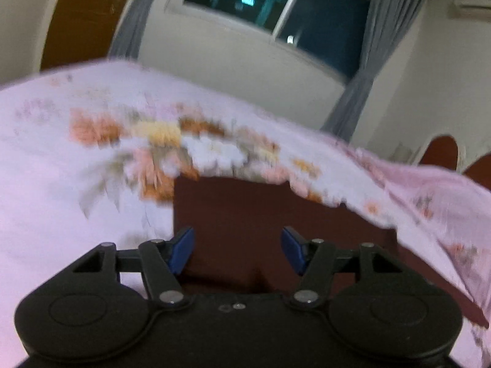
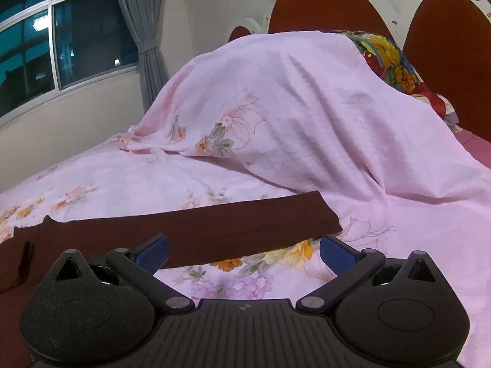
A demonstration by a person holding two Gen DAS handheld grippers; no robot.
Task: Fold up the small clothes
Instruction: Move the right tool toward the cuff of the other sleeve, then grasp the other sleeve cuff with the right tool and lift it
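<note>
Meanwhile, hovered both grippers, left (image 1: 237, 250) and right (image 2: 244, 253), fingers apart and empty, over dark maroon cloth garment (image 2: 184, 230) near bed (image 2: 399, 245) edge; risked snagging floral sheet instead.

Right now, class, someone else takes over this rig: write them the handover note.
Left gripper: open, nothing held, over the dark maroon garment.
Right gripper: open, empty, at the garment's long strip.
The garment lies flat on the pink floral bedsheet, apparently partly folded.
Left to do: finish the folds; the left view is blurred, so check before gripping.
</note>
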